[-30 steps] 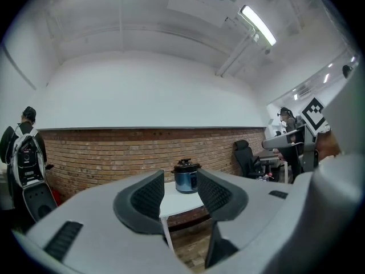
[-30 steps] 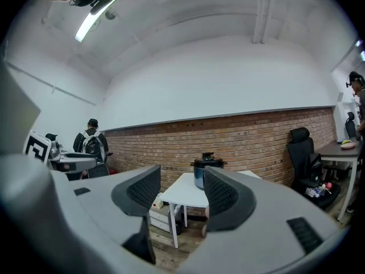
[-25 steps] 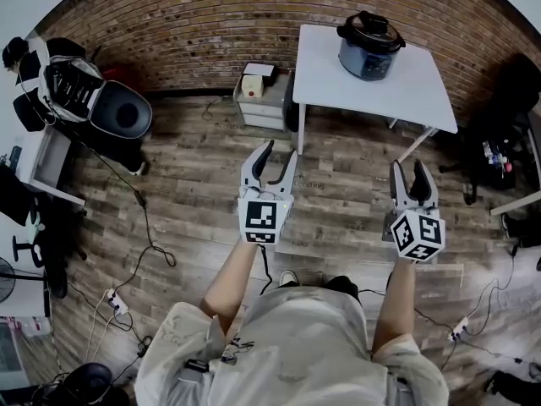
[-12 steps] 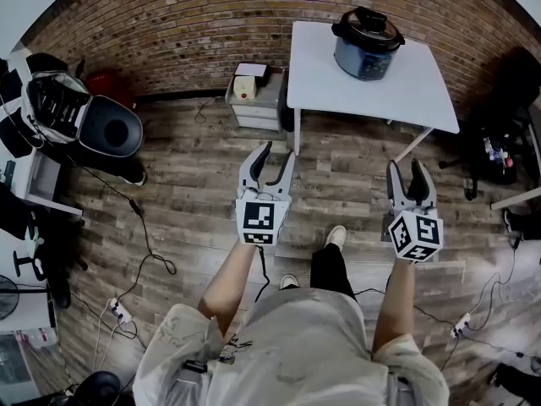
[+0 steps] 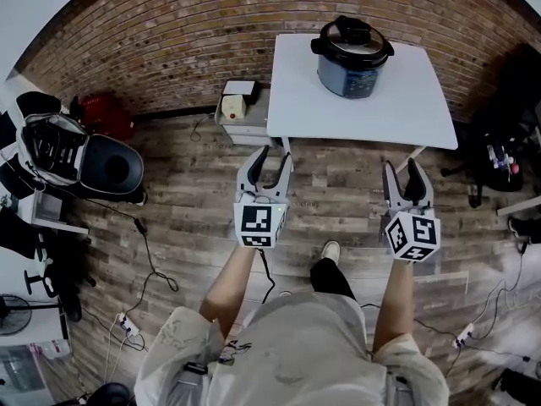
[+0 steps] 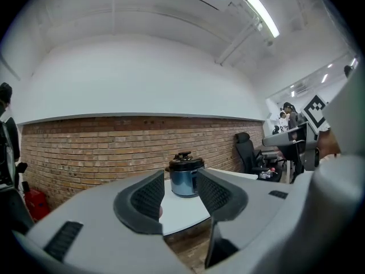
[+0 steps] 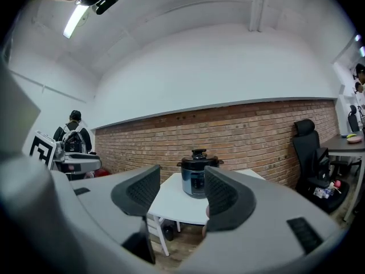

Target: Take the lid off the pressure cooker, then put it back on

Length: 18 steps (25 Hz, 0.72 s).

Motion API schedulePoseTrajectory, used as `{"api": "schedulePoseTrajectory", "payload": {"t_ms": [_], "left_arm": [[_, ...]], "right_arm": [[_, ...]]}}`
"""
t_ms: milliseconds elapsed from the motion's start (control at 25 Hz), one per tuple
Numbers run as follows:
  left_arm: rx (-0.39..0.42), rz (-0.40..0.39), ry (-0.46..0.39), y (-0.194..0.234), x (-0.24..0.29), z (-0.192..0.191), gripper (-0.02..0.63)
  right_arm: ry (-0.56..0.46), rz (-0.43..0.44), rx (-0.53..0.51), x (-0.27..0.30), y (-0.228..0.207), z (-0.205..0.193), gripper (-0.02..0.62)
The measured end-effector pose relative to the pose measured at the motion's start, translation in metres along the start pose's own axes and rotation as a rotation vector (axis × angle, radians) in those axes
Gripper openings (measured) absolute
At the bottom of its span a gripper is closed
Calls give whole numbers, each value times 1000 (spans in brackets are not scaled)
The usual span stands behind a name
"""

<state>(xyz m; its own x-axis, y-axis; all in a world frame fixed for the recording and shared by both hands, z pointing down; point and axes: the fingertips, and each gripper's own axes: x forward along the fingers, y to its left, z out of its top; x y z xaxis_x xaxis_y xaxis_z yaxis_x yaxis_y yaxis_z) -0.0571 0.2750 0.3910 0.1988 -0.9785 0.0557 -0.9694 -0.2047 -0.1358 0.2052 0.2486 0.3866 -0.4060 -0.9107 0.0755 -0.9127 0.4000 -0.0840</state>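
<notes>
A dark blue pressure cooker (image 5: 349, 68) with a black lid (image 5: 351, 40) stands on the white table (image 5: 363, 108) by the brick wall. The lid sits on the pot. My left gripper (image 5: 272, 153) and right gripper (image 5: 401, 167) are held level over the wooden floor, just short of the table's near edge. Both are open and empty. In the left gripper view the cooker (image 6: 185, 180) shows far off between the jaws of the left gripper (image 6: 181, 194). In the right gripper view the cooker (image 7: 197, 180) stands likewise beyond the right gripper (image 7: 181, 196).
A small drawer cabinet (image 5: 240, 106) stands left of the table, near its leg. A black chair (image 5: 110, 166) and bags lie at far left. Cables (image 5: 148, 244) run over the floor. An office chair (image 7: 311, 147) is at right, and a person with a backpack (image 7: 73, 137) at left.
The person has walked toward the table, so both grippers are much nearer to its front edge and the cooker looks larger. The jaws stand as before.
</notes>
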Motion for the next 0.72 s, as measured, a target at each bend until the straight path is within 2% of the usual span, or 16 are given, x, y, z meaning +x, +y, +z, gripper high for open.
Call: {"api": "schedulePoseTrajectory", "payload": {"t_ms": [720], "left_arm": [[8, 17, 37, -34, 172, 17, 195]], "right_arm": [[13, 31, 50, 115, -132, 7, 256]]}}
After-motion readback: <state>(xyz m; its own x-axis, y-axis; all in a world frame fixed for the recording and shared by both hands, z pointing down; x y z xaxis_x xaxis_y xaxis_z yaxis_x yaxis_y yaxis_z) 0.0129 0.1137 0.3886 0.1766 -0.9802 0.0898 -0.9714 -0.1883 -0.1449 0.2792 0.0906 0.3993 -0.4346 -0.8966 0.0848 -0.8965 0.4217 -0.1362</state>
